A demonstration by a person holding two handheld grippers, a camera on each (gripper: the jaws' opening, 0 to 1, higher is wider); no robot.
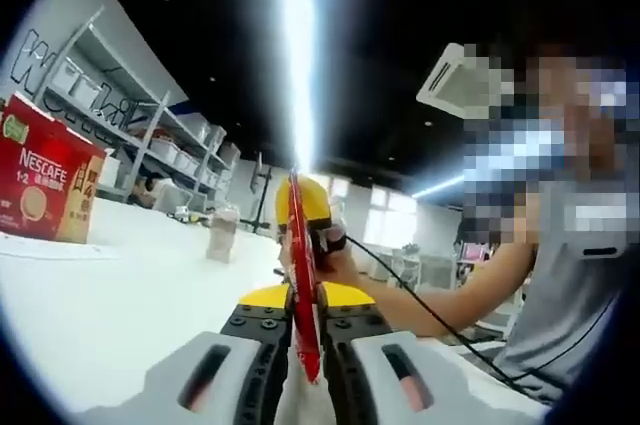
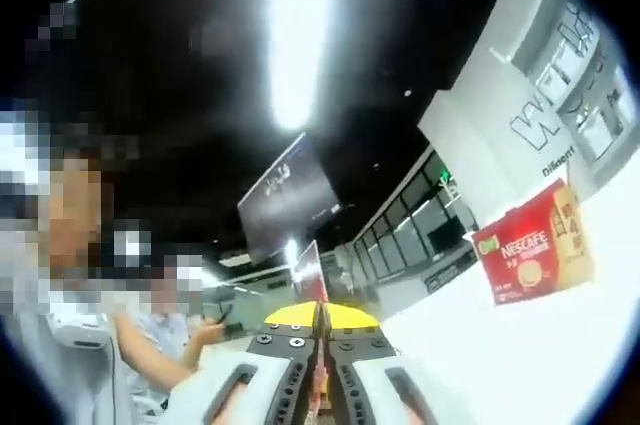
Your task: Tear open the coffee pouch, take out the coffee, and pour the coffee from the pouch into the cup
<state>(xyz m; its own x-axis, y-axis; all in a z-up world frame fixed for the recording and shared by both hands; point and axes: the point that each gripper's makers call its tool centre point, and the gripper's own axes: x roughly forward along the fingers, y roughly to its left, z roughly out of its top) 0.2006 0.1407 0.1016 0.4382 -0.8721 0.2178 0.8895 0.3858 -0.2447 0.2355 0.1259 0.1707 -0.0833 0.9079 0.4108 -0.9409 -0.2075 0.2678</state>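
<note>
coffee pouch (image 1: 303,265) upright, edge-on | clamped between both grippers' jaws

- The coffee pouch (image 1: 303,275) is a thin red sachet, seen edge-on in the left gripper view. It stands upright, its lower part pinched between that view's own two jaws, its upper end rising above them.
- In the right gripper view the same pouch (image 2: 310,273) shows as a narrow red-and-white sliver, upright, clamped between that view's jaws and poking up past their tips. Whether it is torn cannot be told.
</note>
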